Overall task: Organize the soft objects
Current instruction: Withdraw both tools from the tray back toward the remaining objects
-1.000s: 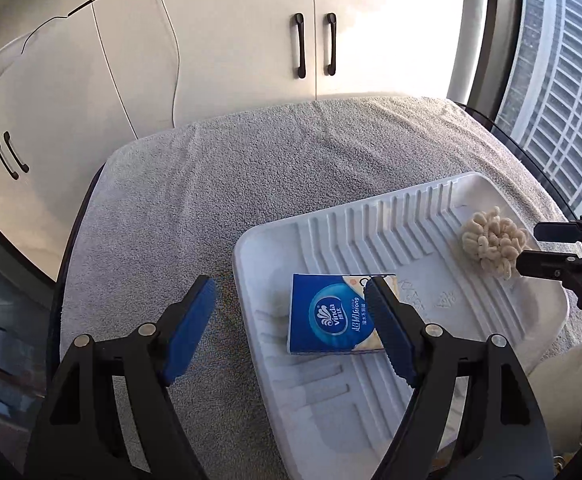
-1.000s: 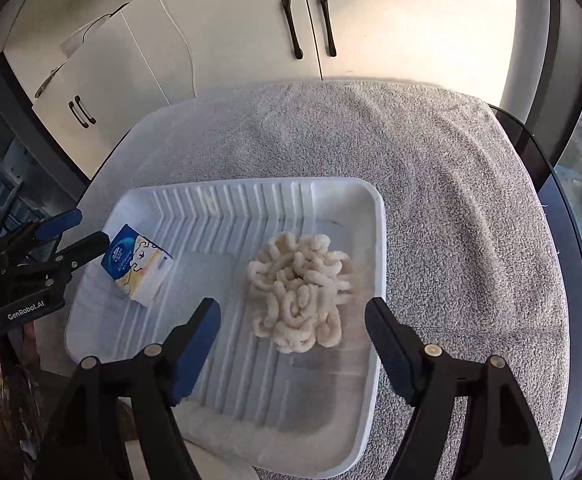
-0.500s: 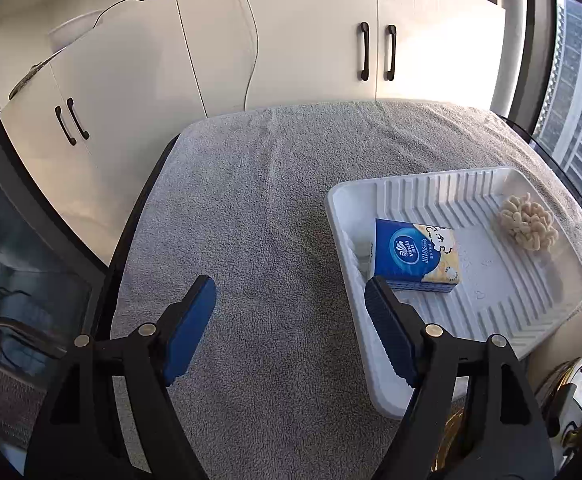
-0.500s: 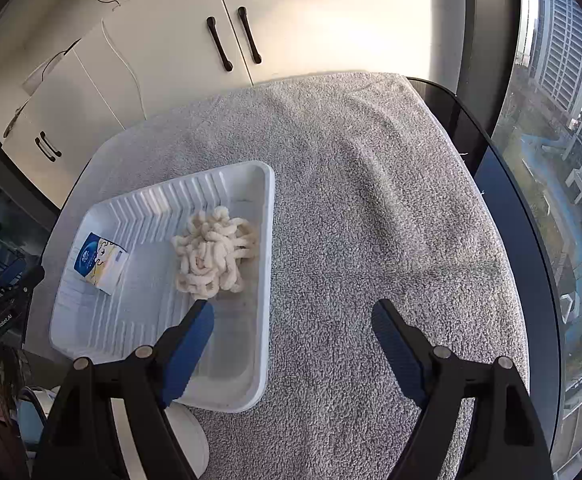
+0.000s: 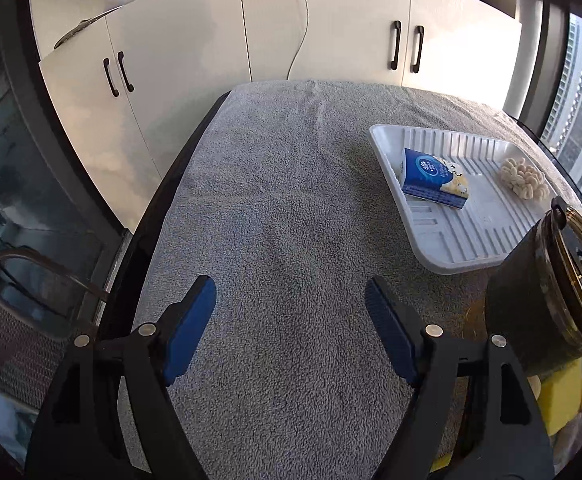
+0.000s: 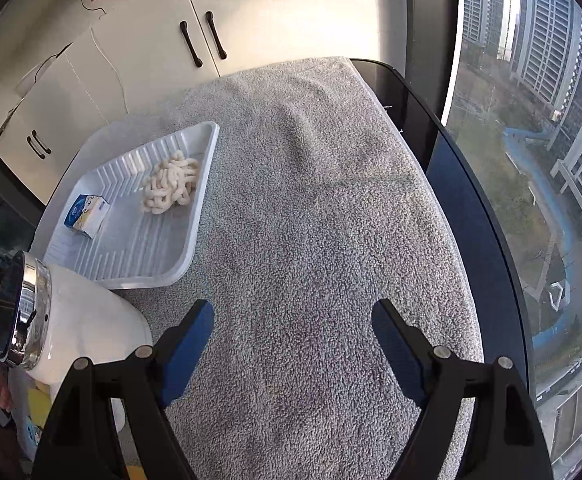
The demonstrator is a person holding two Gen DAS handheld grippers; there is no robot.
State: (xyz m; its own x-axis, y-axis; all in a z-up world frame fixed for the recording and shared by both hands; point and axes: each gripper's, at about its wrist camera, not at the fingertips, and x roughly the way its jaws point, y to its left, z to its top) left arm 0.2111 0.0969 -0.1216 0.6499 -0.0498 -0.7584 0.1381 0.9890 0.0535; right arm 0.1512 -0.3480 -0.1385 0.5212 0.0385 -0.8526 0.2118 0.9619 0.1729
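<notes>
The tissue pack (image 5: 435, 182) and the cream chenille scrunchie (image 5: 523, 179) both lie inside the white tray (image 5: 457, 240), so sorting looks largely done; the left tongs (image 5: 290, 330) and right tongs (image 6: 293, 346) are spread and empty, well apart from the tray over the towel-covered table (image 6: 323, 208); a second ago both hung over the tray, and the right tongs' jaws have just been opening on nothing.

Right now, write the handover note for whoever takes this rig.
Left gripper: open, nothing between its jaws, over bare towel.
Right gripper: open and holding nothing, its jaws have just been opening.
Tray: holds the tissue pack and the cream chenille bundle, lying apart.
Done: both soft things are in the tray.
Left: no other soft thing shows clearly on the towel; check the near edge.
</notes>
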